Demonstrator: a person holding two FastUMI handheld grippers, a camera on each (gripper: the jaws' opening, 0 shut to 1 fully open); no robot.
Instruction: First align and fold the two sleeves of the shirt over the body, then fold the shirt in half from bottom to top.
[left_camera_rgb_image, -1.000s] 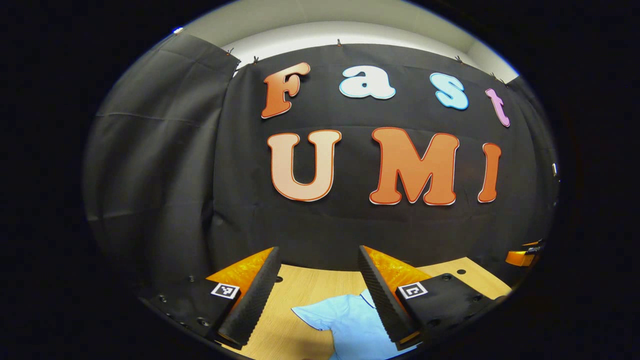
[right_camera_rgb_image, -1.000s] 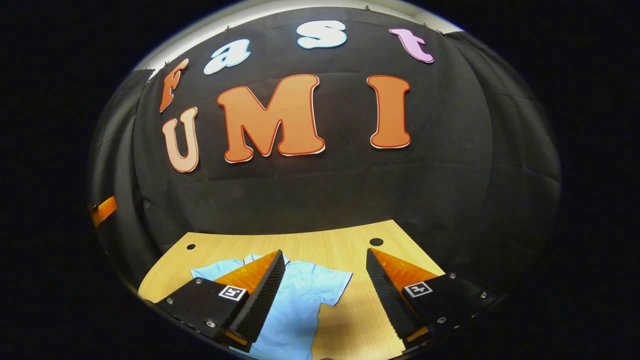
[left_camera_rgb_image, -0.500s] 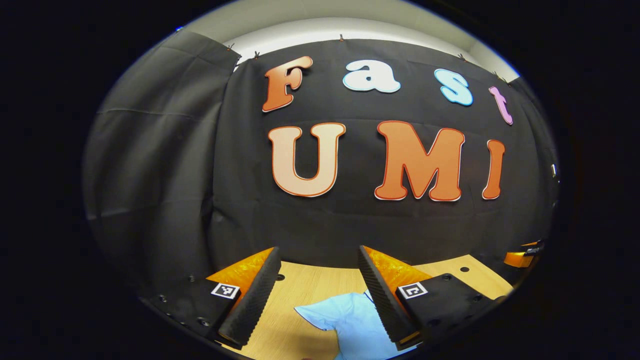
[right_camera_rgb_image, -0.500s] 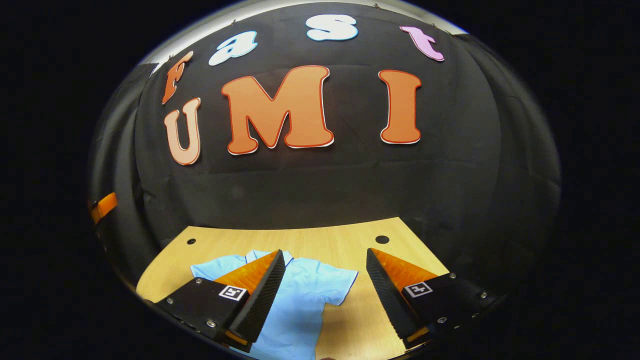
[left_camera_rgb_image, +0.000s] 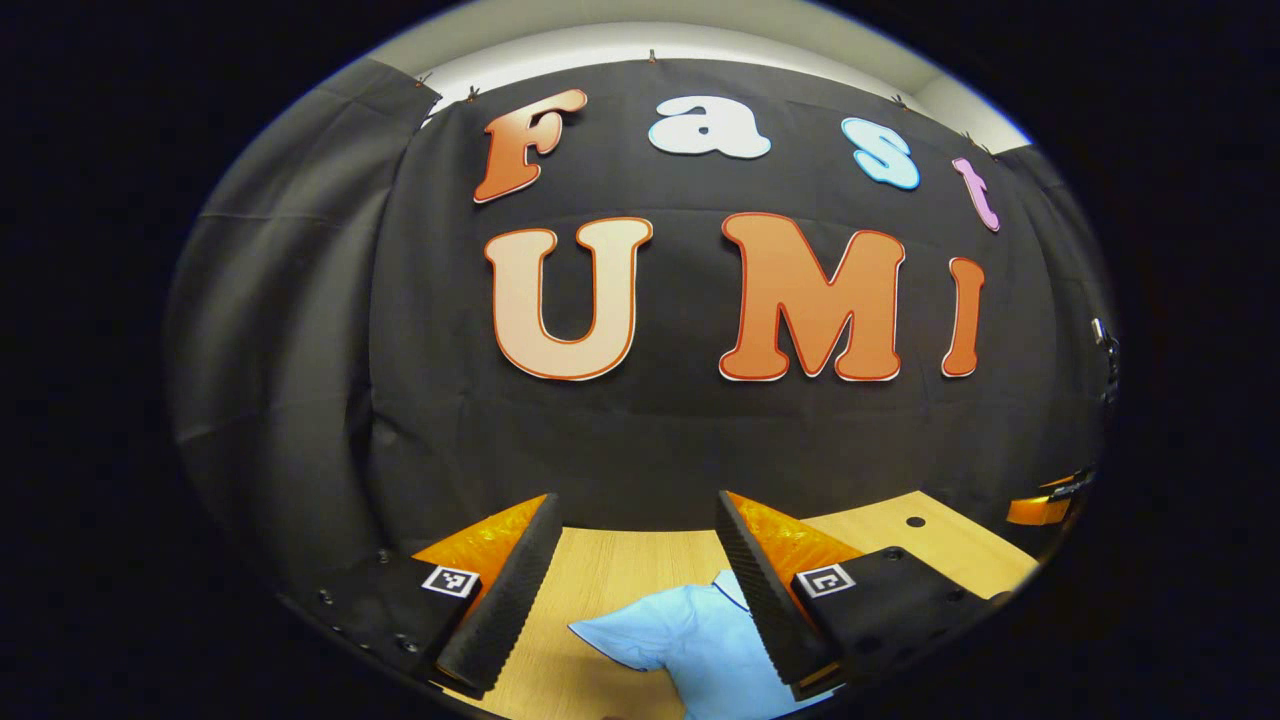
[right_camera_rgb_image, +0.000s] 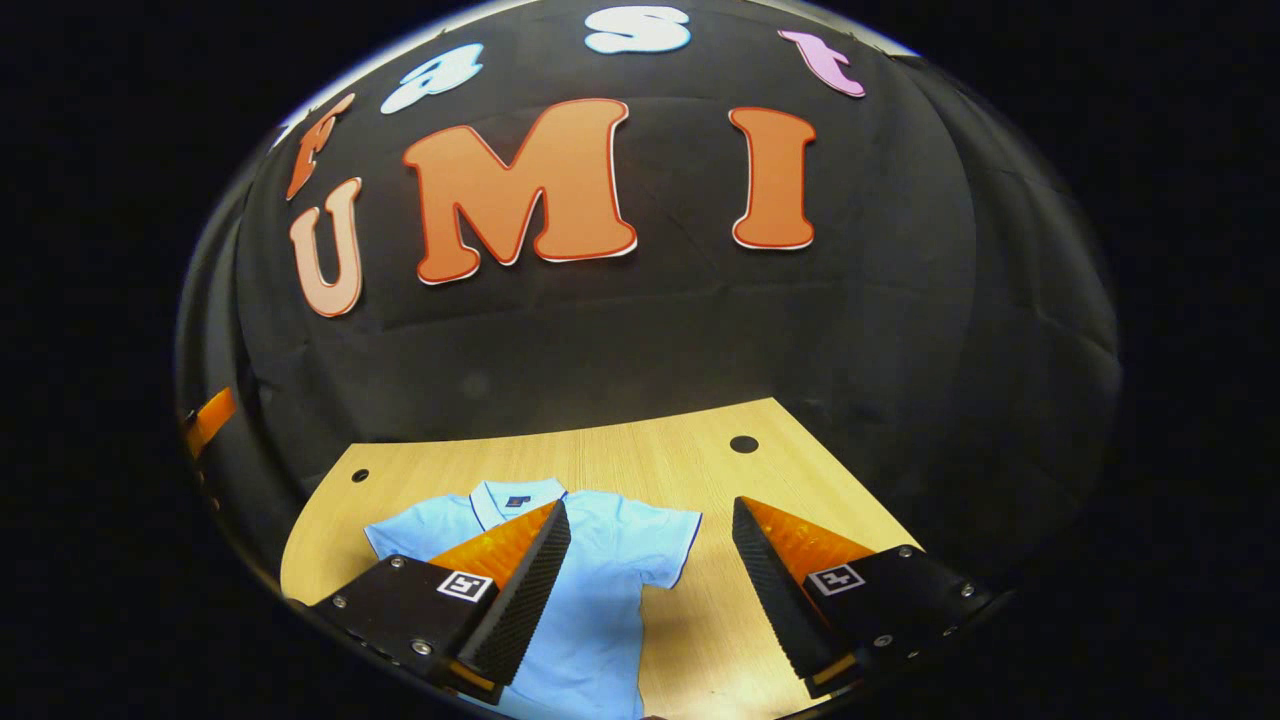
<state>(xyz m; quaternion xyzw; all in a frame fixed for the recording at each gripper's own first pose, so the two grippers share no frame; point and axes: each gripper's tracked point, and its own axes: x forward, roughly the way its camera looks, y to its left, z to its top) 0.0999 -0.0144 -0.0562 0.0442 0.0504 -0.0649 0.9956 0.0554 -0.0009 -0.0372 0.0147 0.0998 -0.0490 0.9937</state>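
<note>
You are looking at a light blue short-sleeved polo shirt (right_camera_rgb_image: 600, 590) lying flat and face up on the wooden table (right_camera_rgb_image: 640, 460), its collar (right_camera_rgb_image: 508, 497) toward the table's far edge and its body running back toward the near edge. Both sleeves are spread out to the sides and neither is folded over the body; in the right gripper view the sleeve (right_camera_rgb_image: 668, 540) on the side of the table's round hole shows a dark trim line at its cuff. In the left gripper view you see the other sleeve (left_camera_rgb_image: 625, 632) lying flat on the wood, pointing away from the collar.
</note>
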